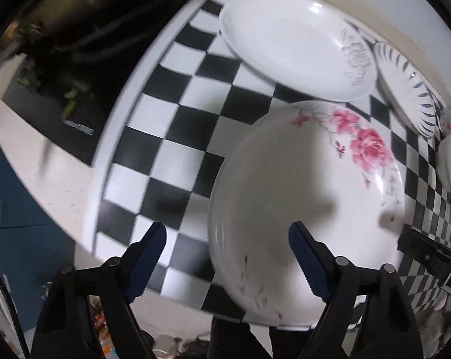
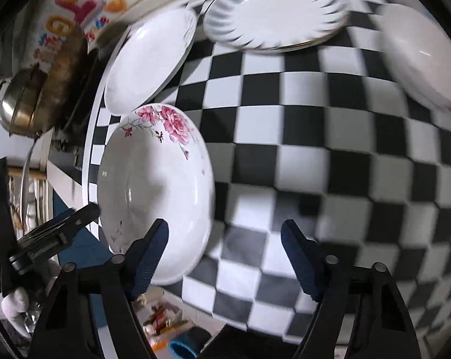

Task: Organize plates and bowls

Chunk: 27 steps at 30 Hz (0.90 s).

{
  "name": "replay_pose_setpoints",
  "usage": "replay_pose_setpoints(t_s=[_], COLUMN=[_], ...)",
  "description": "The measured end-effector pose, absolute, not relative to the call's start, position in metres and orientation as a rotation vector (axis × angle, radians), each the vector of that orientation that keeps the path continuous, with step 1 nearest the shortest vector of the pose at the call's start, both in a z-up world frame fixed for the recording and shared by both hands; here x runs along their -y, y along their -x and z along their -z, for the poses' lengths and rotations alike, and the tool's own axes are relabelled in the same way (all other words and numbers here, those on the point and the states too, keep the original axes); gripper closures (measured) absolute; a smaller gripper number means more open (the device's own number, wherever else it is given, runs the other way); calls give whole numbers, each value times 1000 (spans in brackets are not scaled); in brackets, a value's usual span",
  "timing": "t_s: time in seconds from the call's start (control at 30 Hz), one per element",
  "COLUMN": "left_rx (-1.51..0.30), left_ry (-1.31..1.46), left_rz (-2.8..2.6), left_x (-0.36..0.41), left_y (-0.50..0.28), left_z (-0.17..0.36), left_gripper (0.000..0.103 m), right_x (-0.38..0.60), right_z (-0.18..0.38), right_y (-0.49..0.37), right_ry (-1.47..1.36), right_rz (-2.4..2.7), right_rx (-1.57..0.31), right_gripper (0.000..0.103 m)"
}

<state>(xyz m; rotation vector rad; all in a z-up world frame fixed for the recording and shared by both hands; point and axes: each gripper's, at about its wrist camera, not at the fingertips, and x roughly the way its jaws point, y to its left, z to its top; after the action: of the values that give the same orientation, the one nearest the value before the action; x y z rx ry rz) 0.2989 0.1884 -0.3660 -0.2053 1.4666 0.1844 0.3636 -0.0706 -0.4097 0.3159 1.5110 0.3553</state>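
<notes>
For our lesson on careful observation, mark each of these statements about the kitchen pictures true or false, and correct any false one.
1. The pink-flowered dish lies on a checkered surface. True.
2. The left gripper is clamped shut on the dish. False: its jaws stand open, one over the dish and one beside it.
3. A plate with dark radiating rim stripes is on the table. True.
4. The right gripper holds a plate. False: its jaws are open with nothing between them.
5. The plain white plate is stacked inside the flowered dish. False: it lies beside it.
</notes>
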Motion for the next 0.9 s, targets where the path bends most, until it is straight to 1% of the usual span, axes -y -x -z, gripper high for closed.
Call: replay_pose_setpoints(t_s=[0.03,0.1,0.13,0.17,0.2,0.23,0.27,0.3,0.33,0.37,0.43,0.6,0.9], left_rx=[-1478,-1499,-1506,-1516,-1503,-1502,-1498,-1495,-1493,-1494,-1493,-1474,-1455], left_ry=[218,237,249,257,274,267,258,253,250,246,239,209,151], left_rz=[-176,-171,-163,-155,-143,-141,-143,-146,-149,-147,-139,-121,-17], left_x=[-190,-190,-191,-190,-188,-186,-184,-182,-181,-178,-172,-142,-70], left_y=[-301,-305,-307,-307,-308,-309,-309,-309,-308,-311,-310,-303,-297], left_z=[372,383,387,389,389,388,388,387,387,387,386,373,357], left_gripper=[27,38,48,53,56,59,59,59,59,59,59,59,59], right_x=[67,58,54,48,47,44,39,38,37,38,38,54,123], right_z=[415,424,427,432,433,436,439,439,440,440,439,433,410], right_y=[-368,-374,-376,-379,-378,-379,-382,-384,-385,-386,-384,-377,-354], right_ry=[-316,-314,-307,-300,-297,-291,-276,-267,-263,-257,-224,-204,-220], right_rz=[-366,-394,-404,-416,-427,-437,-440,-445,-446,-441,-436,-425,-358], right_rx=[-1526,-1555,-1567,-1581,-1590,-1598,-1597,-1593,-1598,-1601,-1592,-1582,-1554], right_gripper=[32,39,45,51,55,64,70,73,81,84,86,86,86])
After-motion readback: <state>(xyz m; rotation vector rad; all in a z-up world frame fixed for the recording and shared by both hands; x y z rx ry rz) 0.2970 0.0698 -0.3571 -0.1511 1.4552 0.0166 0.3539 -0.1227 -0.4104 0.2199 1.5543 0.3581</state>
